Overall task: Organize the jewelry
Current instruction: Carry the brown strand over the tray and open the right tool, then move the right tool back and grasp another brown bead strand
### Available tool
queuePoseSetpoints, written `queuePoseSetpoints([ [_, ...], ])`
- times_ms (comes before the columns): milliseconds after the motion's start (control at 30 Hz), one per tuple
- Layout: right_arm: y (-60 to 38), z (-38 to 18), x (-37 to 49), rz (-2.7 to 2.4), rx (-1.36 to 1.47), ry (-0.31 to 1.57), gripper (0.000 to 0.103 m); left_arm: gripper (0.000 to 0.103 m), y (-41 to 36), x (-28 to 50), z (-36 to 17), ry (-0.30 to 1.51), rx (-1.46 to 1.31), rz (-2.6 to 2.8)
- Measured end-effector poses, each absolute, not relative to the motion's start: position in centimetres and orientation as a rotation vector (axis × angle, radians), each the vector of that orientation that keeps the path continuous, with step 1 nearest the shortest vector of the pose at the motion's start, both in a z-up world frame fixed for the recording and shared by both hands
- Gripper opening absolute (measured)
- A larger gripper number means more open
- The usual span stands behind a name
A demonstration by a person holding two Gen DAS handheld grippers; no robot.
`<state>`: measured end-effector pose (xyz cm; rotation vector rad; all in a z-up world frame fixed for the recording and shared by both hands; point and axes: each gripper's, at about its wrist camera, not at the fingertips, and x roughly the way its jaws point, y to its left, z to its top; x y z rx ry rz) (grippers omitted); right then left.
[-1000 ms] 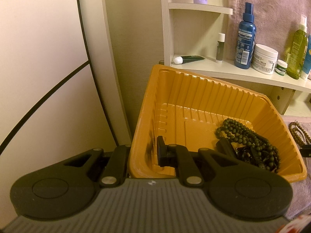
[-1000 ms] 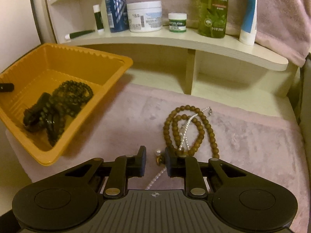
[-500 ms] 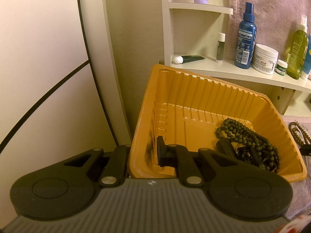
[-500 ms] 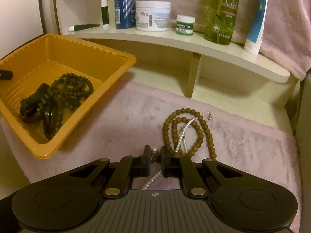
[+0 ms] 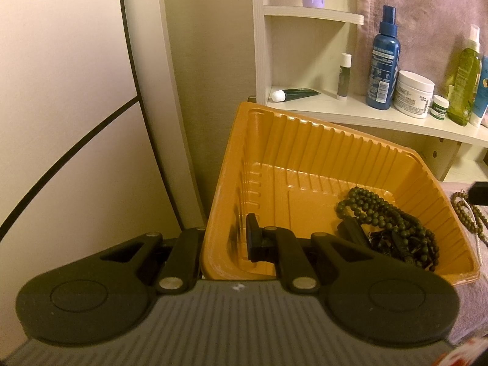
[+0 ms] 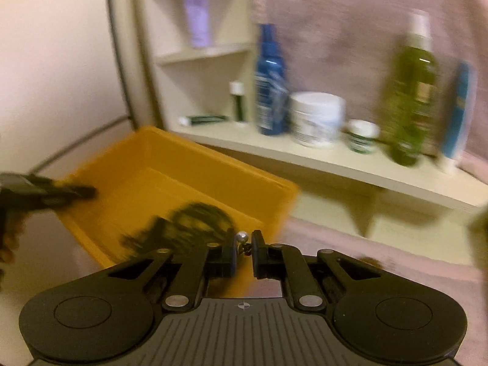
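An orange ribbed tray [image 5: 305, 158] holds a heap of dark green beads [image 5: 390, 213] and black pieces. My left gripper [image 5: 225, 244] is shut on the tray's near left wall, one finger outside and one inside. In the right wrist view, which is blurred, the tray [image 6: 170, 152] and the dark beads [image 6: 195, 216] lie just ahead. There my right gripper [image 6: 244, 250] is shut on a pearl necklace [image 6: 242, 237], raised above the pink cloth, with one pearl showing above the pads. A brown bead necklace [image 5: 466, 216] lies on the cloth right of the tray.
A pale shelf [image 6: 335, 158] behind carries a blue spray bottle [image 6: 271, 79], a white jar [image 6: 317, 119], a small pot, a green oil bottle [image 6: 408, 100] and tubes. A pink cloth [image 6: 396, 262] covers the surface. A curved wall panel [image 5: 76, 91] rises on the left.
The right gripper closed on the pearl strand, then rose off the cloth and swung left toward the tray. The left gripper and the tray stayed still.
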<state>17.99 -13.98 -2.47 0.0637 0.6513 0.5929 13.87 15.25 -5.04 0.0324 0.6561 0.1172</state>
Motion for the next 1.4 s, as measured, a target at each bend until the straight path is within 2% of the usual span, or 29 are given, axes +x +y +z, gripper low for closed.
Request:
queuePoseSetpoints([
  [333, -6.7, -4.1, 19.9, 0.769, 0.096, 0.717, 0.01, 0.011, 15.3, 13.8, -4.8, 0.652, 0.028, 0.108],
  [700, -3.6, -5.4, 20.9, 0.762, 0.117, 0.757, 0.011, 0.011, 15.4, 13.9, -4.9, 0.652, 0.02, 0.105],
  [933, -5.3, -4.8, 20.2, 0.726, 0.159, 0.75, 0.026, 0.011, 15.4, 13.9, -4.9, 0.652, 0.019, 0.105],
  [1400, -15.8, -5.1, 17.0, 0.461, 0.255, 0.75, 0.029, 0.011, 15.5, 14.1, -4.8, 0.656, 0.025, 0.111],
])
